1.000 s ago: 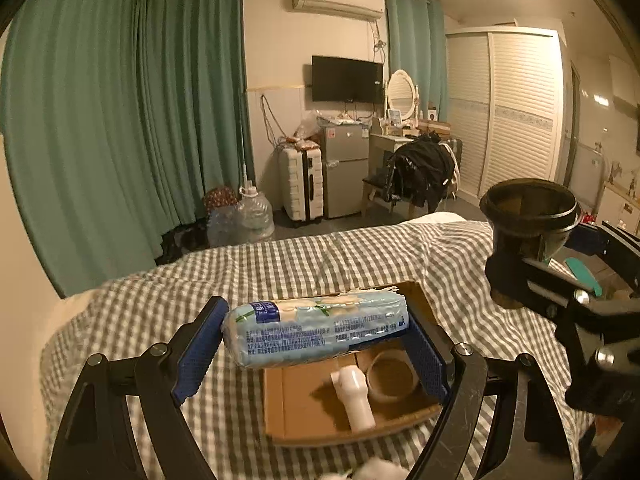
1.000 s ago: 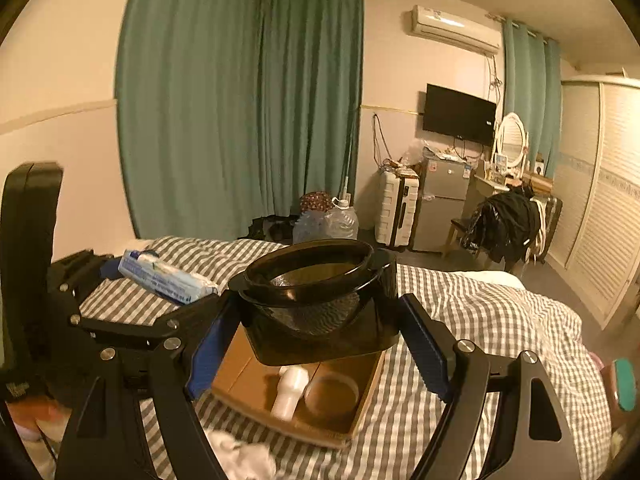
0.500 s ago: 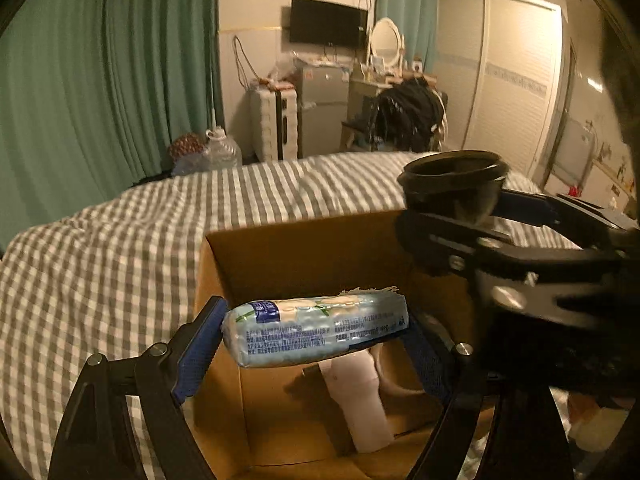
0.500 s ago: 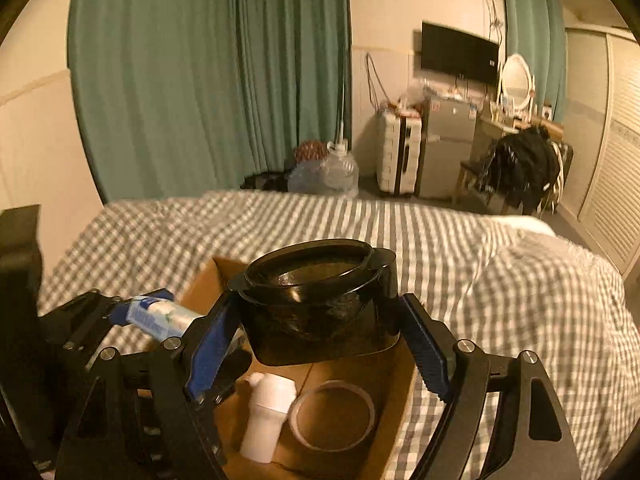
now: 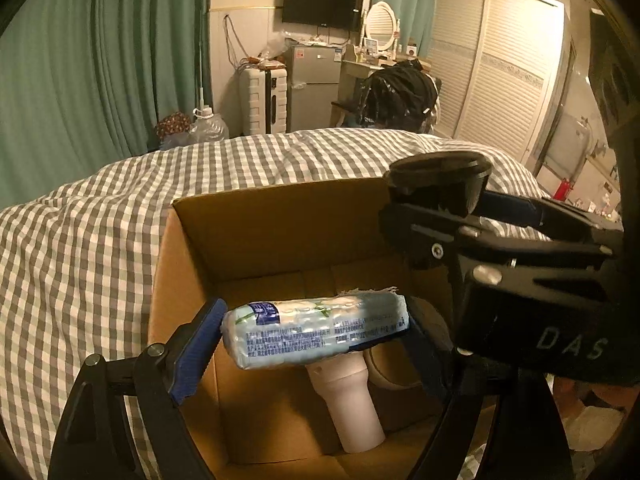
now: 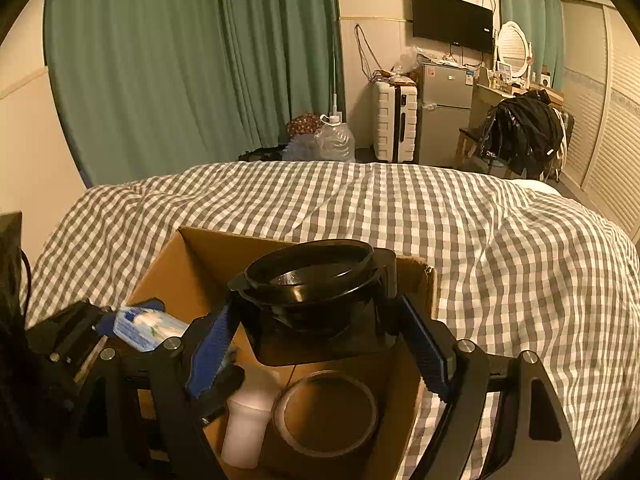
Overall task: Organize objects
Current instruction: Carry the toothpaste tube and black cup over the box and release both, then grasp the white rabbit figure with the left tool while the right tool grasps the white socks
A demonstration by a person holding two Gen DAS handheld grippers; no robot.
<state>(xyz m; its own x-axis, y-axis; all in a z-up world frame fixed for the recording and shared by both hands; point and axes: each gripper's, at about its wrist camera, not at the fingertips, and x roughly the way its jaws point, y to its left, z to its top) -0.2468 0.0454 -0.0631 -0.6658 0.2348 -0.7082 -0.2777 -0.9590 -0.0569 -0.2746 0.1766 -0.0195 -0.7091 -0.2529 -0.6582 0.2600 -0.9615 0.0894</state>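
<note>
Setting: a home bedroom, lived-in. A bed with a grey-and-white checked cover (image 6: 460,216) is filling the foreground. Teal curtains (image 6: 192,64) are hanging along the wall. A wall-mounted television (image 6: 452,20) is sitting above a small grey fridge (image 6: 446,112), with a white suitcase (image 6: 394,122) beside it. A round vanity mirror (image 5: 380,24) is standing on a dresser, and louvred wardrobe doors (image 5: 504,76) are lining the right side.
</note>
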